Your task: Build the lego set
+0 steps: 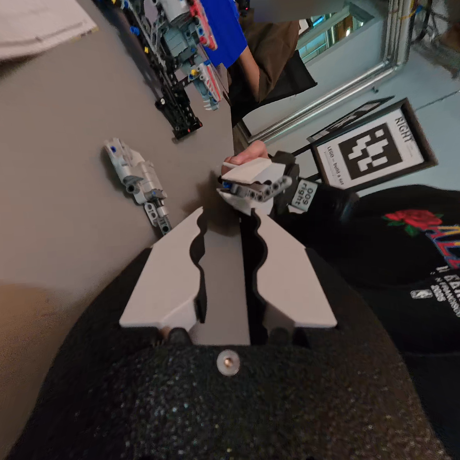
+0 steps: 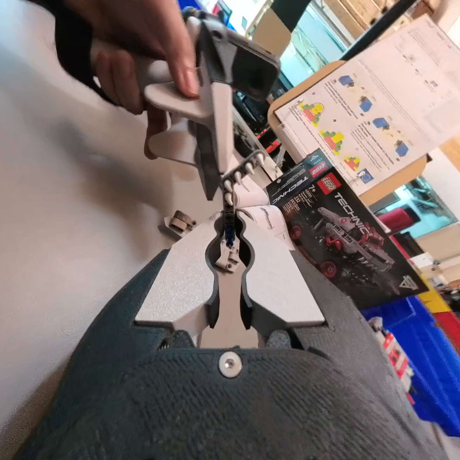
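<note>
My left gripper [image 1: 227, 214] is open and empty above the grey table [image 1: 74, 149], close to its edge. My right gripper [image 2: 229, 216] is shut on a dark toothed beam [image 2: 237, 173] that has several white teeth, a blue pin and a light grey connector [image 2: 227, 261]. In the left wrist view the right gripper [image 1: 249, 185] holds this piece just beyond my left fingertips. In the right wrist view the left gripper [image 2: 211, 139] hangs right behind the toothed beam. A grey sub-assembly [image 1: 139, 176] lies on the table. The larger model [image 1: 179, 62] lies farther back.
The set's box [image 2: 348, 236] and an open instruction booklet [image 2: 263, 219] stand at the right. A small loose part [image 2: 179, 221] lies on the table. A blue bin [image 2: 423, 361] sits beyond the box. A framed marker card [image 1: 373, 149] and a person's black shirt [image 1: 398, 261] are off the table edge. Less than 4 cm separates the two grippers' tips.
</note>
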Demonstrator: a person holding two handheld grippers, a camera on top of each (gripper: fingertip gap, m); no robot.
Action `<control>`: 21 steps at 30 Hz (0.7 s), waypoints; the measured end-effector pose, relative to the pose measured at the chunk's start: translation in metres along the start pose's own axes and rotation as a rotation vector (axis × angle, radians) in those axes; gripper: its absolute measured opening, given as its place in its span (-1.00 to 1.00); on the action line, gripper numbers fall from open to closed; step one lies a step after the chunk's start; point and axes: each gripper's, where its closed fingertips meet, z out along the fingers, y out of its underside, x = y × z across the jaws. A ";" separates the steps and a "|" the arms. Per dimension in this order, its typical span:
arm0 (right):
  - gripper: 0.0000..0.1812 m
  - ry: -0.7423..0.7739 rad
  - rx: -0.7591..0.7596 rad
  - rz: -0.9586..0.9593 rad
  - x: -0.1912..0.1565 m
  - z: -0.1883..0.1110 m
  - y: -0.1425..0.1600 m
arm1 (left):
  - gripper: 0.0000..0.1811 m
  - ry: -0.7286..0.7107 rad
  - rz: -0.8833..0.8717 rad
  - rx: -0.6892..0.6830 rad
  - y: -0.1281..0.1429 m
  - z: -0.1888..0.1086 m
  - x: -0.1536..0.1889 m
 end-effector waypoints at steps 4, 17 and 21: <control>-0.94 0.009 0.062 0.198 0.016 -0.013 -0.002 | -0.59 -0.191 0.470 -0.112 -0.002 -0.014 -0.018; -0.94 -0.023 0.069 0.230 0.018 -0.034 -0.006 | -0.25 -0.451 2.154 -0.832 -0.050 0.009 -0.082; -0.94 -0.011 0.069 0.239 0.021 -0.038 -0.003 | -0.54 -0.336 2.237 -0.926 -0.035 0.020 -0.088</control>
